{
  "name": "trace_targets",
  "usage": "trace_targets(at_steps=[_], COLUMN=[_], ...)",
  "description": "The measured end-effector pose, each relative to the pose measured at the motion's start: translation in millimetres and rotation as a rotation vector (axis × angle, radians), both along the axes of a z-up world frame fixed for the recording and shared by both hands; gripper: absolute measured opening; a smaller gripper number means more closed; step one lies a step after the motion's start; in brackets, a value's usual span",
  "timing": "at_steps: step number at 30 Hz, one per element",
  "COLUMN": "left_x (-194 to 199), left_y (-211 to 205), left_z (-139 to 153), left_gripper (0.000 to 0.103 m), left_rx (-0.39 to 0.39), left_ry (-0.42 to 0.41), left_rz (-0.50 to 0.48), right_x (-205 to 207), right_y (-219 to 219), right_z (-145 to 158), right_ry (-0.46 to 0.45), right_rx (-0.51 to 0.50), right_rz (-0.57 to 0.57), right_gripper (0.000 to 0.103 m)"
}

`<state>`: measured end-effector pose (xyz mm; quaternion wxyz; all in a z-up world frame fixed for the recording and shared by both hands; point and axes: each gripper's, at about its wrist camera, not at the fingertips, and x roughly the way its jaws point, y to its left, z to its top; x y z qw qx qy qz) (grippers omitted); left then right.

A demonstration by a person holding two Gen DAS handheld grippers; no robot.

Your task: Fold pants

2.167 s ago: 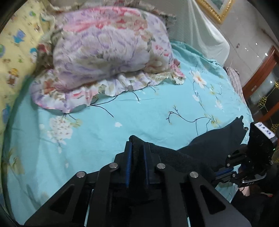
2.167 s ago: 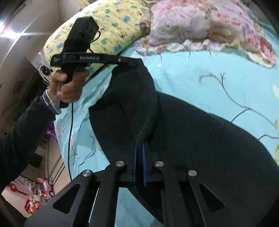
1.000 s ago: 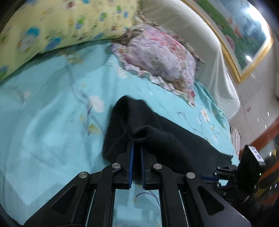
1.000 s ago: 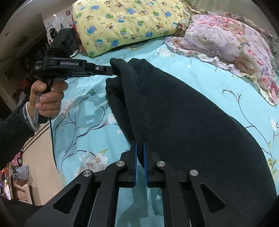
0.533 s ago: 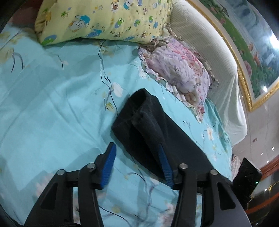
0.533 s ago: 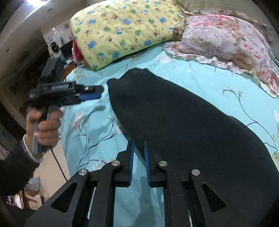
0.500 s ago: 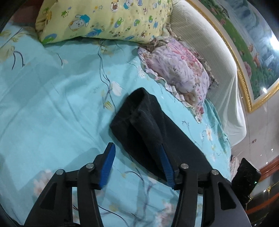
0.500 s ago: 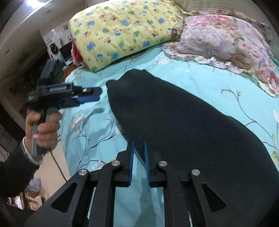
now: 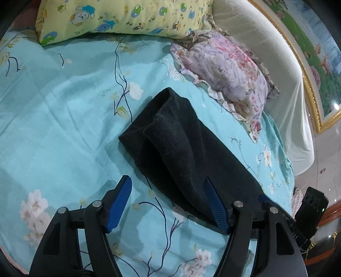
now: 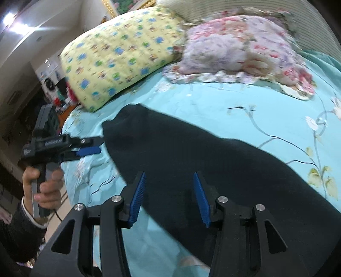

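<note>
The black pants (image 9: 183,153) lie flat in a long strip on the turquoise floral bedsheet (image 9: 64,119), one end folded over near the pillows. They also show in the right wrist view (image 10: 191,153). My left gripper (image 9: 168,198) is open and empty, hovering over the near edge of the pants. It also shows at the left of the right wrist view (image 10: 89,147), held by a hand. My right gripper (image 10: 169,196) is open and empty just above the pants' edge.
A yellow cartoon-print pillow (image 9: 119,15) and a pink-purple floral pillow (image 9: 226,68) lie at the head of the bed. A white covered headboard (image 9: 277,85) and gold-framed picture (image 9: 315,64) stand behind. The bed's left edge drops to the floor (image 10: 64,208).
Both grippers have let go of the pants and opened. The pants have been laid down on the sheet, and both grippers have drawn back slightly.
</note>
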<state>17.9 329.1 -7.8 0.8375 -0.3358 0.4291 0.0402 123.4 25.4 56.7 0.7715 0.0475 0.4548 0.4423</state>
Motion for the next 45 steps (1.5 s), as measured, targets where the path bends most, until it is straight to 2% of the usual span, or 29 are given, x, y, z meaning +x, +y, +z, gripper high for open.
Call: trace_targets(at_steps=[5,9,13,16,19,22,24,25,27,29,30,34,36,38,42,43,45], left_x=[11,16,18,20,24,32,39,43,47,47,43,26,21,25,41,42,41], left_y=[6,13,15,11,7,2,-2,-4,-6,-6,-6,-7,-9,-9,-2,0,5], left_z=[-9,-17,-21,-22,-24,-25,-26,-27,-28,-24,-17,10,22,19,-9,-15,-20], left_gripper=[0.071,0.071,0.07,0.069,0.068,0.066,0.053,0.05,0.032,0.021,0.019,0.018,0.018,0.018,0.019,0.021,0.031], left_rx=[0.012,0.012,0.002,0.025,0.045,0.07,0.092,0.109,0.138,0.117,0.108,0.081,0.104,0.131,0.127,0.13,0.127], left_ry=[0.032,0.039,0.037,0.039,0.041,0.039,0.03,0.031,0.024,0.006,-0.017,-0.118,-0.164,-0.151,-0.056,-0.036,-0.014], left_rz=[0.028,0.048,0.052,0.044,0.034,0.031,0.026,0.026,0.031,0.016,0.015,-0.014,-0.041,-0.051,-0.051,-0.055,-0.046], right_x=[33,65,94,103,98,90,91,90,84,76,73,72,74,75,72,71,76], right_y=[-21,-17,5,30,43,44,42,43,46,48,48,33,25,25,41,41,42], right_z=[-8,-15,-28,-43,-56,-56,-57,-56,-53,-44,-38,-10,-3,-5,-28,-35,-43], right_ry=[0.021,0.036,0.045,0.078,0.098,0.058,0.085,0.094,0.07,0.015,-0.013,-0.1,-0.129,-0.118,-0.093,-0.081,-0.035], right_rx=[0.007,-0.013,-0.074,-0.153,-0.22,-0.237,-0.223,-0.211,-0.23,-0.262,-0.272,-0.231,-0.215,-0.207,-0.248,-0.248,-0.23], right_rz=[-0.091,-0.114,-0.06,0.032,0.122,0.163,0.17,0.18,0.189,0.191,0.185,0.074,0.022,0.005,0.007,-0.005,-0.022], right_gripper=[0.047,0.047,0.047,0.047,0.047,0.045,0.03,0.018,0.015,0.012,0.012,0.011,0.011,0.011,0.011,0.012,0.016])
